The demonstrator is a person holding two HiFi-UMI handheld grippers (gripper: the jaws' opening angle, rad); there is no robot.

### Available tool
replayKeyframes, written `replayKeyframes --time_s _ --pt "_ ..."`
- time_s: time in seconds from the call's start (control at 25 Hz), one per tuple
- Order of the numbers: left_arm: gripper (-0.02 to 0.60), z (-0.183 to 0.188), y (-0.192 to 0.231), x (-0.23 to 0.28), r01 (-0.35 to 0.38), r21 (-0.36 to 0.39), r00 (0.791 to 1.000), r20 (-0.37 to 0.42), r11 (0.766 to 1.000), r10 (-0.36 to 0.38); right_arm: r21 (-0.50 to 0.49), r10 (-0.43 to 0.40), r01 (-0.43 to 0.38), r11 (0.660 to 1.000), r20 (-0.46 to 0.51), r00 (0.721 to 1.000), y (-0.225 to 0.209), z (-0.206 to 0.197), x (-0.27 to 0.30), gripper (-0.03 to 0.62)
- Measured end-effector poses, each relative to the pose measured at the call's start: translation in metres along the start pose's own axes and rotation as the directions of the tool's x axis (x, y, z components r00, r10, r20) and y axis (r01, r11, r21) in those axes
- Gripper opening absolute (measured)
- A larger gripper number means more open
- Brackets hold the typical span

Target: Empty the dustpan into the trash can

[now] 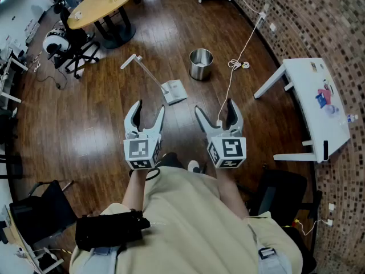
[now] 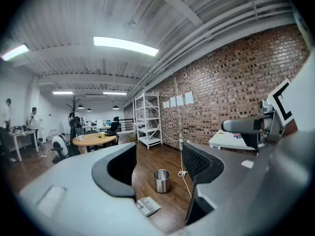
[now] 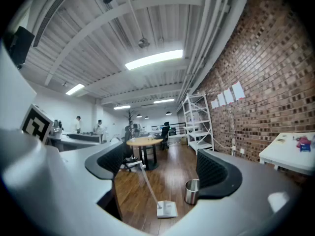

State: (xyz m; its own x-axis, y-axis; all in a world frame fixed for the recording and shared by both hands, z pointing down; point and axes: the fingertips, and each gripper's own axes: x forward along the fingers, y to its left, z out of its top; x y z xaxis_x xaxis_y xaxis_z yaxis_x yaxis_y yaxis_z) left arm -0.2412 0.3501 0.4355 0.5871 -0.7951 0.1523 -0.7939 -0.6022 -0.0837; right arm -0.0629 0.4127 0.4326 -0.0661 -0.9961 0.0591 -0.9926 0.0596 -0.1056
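Head view: dustpan [image 1: 174,90] lies on the wood floor [image 1: 85,130], ahead of both tongs and well apart from them. It sits roughly between their lines, a bit nearer the left one. Its long handle [image 1: 145,73] tilts up and away toward the upper left. The metal trash can [image 1: 201,64] stands upright just beyond the dustpan and to its right, near but not touching. A white cable [image 1: 232,79] trails over the floor right of the can. A white worktop [image 1: 316,96] stands further right with a few small items on it.

- left tongs [image 1: 149,108]: jaws apart with a moderate gap, nothing between the pads, touching nothing. Left gripper view shows the can and the dustpan through the gap, far off on the floor.
- right tongs [image 1: 214,107]: jaws spread wider than the left pair, empty, touching nothing. Right gripper view shows the dustpan and handle in the gap, with the can next to the right-hand jaw in frame; both are distant.

Both tongs are held side by side in front of the person's body, pointing forward. Can't tell what's in the dustpan.
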Motion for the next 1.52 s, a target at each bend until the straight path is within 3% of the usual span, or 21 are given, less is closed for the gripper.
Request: replayKeyframes --time_s 0.16,0.36,0.68,0.88,1.08,1.32,1.52 --pt "0.288 0.002 0.006 0.020 0.010 -0.006 1.000 -0.011 1.000 -0.010 -0.031 0.029 -0.030 0.999 -0.006 1.000 0.004 0.004 0.020 0.453" --pt "0.299 -0.005 0.016 0.058 0.036 -0.007 0.999 0.001 0.999 -0.036 -0.045 -0.014 0.014 0.999 0.002 1.000 -0.021 0.008 0.056 0.453" --pt "0.299 0.006 0.072 0.145 0.091 -0.032 0.995 0.030 0.995 -0.090 -0.083 -0.047 0.049 0.995 0.016 0.999 -0.030 0.028 0.145 0.448" --pt "0.288 0.022 0.091 0.189 0.160 -0.031 0.986 0.051 0.987 -0.158 -0.101 -0.053 0.056 0.993 0.040 0.998 -0.015 0.043 0.200 0.448" --pt "0.290 0.007 0.100 0.218 0.195 -0.067 0.981 0.037 0.979 -0.192 -0.117 -0.035 0.037 0.992 0.015 0.999 -0.001 0.028 0.232 0.448" --pt "0.290 0.003 0.113 0.253 0.163 -0.101 0.987 0.025 0.981 -0.161 -0.102 -0.060 0.059 0.993 -0.006 0.998 -0.030 0.020 0.252 0.448" --pt "0.290 0.004 0.115 0.291 0.112 -0.086 0.994 0.006 0.990 -0.112 -0.080 -0.036 0.035 0.996 -0.019 0.999 -0.067 0.016 0.283 0.448"
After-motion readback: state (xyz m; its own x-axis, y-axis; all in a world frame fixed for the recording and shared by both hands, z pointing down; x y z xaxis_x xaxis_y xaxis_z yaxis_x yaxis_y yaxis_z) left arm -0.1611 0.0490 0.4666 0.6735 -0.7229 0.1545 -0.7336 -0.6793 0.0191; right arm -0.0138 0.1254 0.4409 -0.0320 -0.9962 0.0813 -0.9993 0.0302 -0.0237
